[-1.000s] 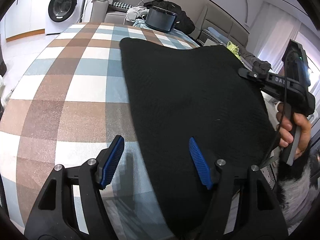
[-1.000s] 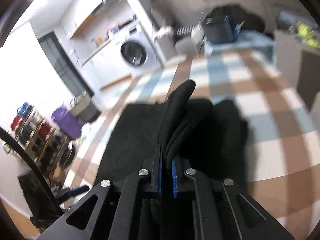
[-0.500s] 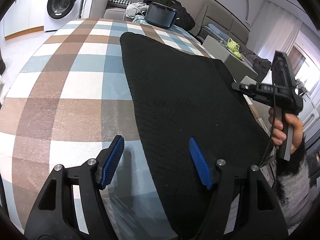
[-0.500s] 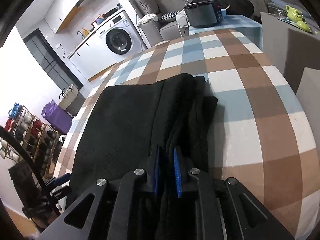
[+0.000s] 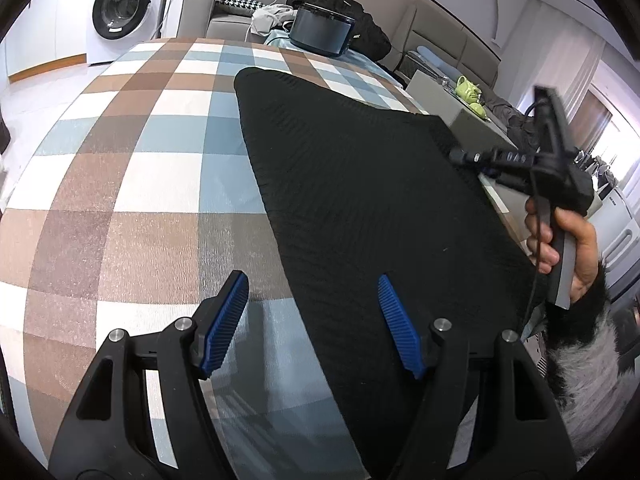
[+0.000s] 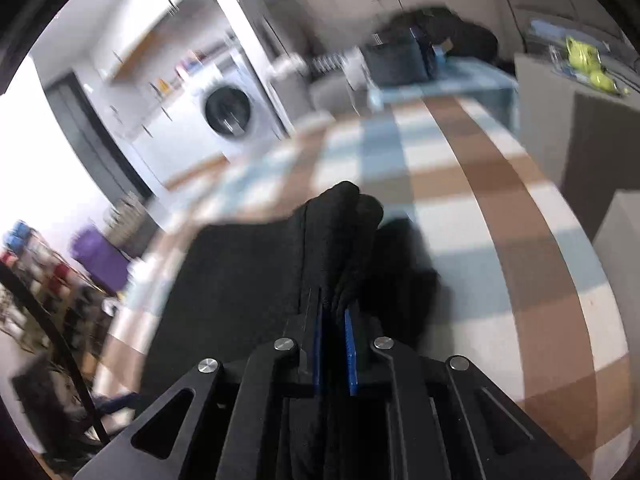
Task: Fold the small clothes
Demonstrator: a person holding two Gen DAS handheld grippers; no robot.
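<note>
blurring badly across the right wrist view, so washing machine [image 6: 231, 114] and far shelves staying smeared and hard to read. hiding its own near end under the left gripper [image 5: 312, 322] frame at the bottom of the left wrist view, the black garment [image 5: 360, 200] also getting cut off at its right edge behind the right gripper [image 5: 464, 157] and the hand [image 5: 568, 248] holding it. bunching up between the blue pads [image 6: 350, 352] in the right wrist view, so the cloth's edge inside the grip not being made out.

lying flat on the checked tablecloth [image 5: 140, 168], right of centre, with the long axis running from near to far and the narrower rounded end pointing far, toward the dark pot [image 5: 322, 36]. lifting into an upright ridge of folds at the right side, where the right gripper's jaws are sitting almost together, clamped on the black fabric.

standing well apart, the left gripper's jaws holding nothing, one pad over bare tablecloth, the other over the garment's near left edge.
</note>
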